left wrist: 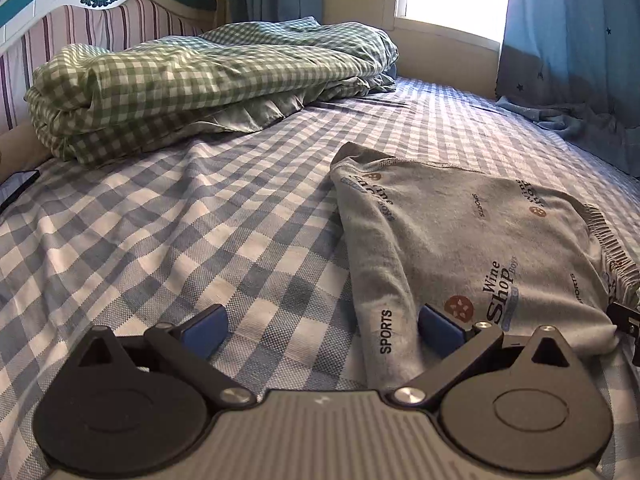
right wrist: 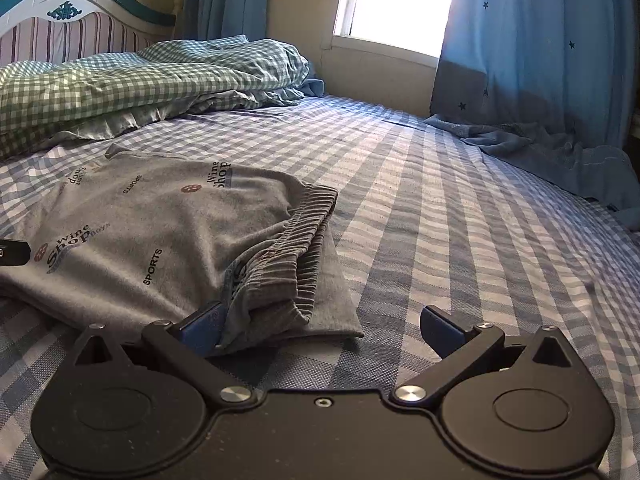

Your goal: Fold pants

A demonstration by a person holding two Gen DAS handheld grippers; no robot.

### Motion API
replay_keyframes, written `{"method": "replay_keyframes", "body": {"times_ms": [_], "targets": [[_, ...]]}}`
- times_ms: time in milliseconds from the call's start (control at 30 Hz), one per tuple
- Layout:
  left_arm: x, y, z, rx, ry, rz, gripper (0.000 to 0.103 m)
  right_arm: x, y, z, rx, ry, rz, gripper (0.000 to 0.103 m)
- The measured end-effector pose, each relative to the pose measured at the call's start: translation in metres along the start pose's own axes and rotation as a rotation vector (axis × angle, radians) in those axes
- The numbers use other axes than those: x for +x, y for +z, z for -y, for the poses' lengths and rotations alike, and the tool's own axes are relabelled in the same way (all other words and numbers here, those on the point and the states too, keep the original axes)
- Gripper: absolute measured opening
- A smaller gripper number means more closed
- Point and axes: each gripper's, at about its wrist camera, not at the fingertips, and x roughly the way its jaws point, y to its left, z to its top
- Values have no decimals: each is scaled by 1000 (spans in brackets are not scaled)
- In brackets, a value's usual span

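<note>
- The grey knit pants with printed "SPORTS" and "Wine Shop" words [left wrist: 460, 240] lie on the bed with the blue-and-white checked sheet [left wrist: 180, 240]. They look already folded at least once, because the ribbed elastic waistband [right wrist: 304, 236] rests on top of another grey layer.
- Your left gripper [left wrist: 322, 330] is low at the near edge of the pants. Its jaws are wide open and hold nothing. The right blue pad sits on the grey cloth and the left pad is over the bare sheet, so the narrow folded edge runs between them.
- Your right gripper [right wrist: 322, 330] is at the waistband end. Its jaws are also wide open and empty. The left pad touches the cloth just beside the waistband, and the right pad stands over the sheet, apart from the pants.
- I judge that you placed each gripper at one near end of the garment so both can pinch the edge together for the next fold.
- The upper layers near the waistband are loose, so a shallow pinch may take only one layer.
- Farther away, the folded green-and-white checked blanket [left wrist: 200, 84] lies by the striped headboard [left wrist: 80, 28], well apart from the pants, so the space for folding is free.
</note>
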Motion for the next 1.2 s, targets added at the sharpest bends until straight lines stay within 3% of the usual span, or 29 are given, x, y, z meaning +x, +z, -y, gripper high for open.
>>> {"method": "replay_keyframes", "body": {"times_ms": [733, 1200], "targets": [[0, -1, -1, -8, -4, 1, 103, -1, -1, -3, -11, -14, 7, 102], [-1, -1, -2, -13, -7, 3, 103, 1, 0, 8, 46, 28, -14, 102]]}}
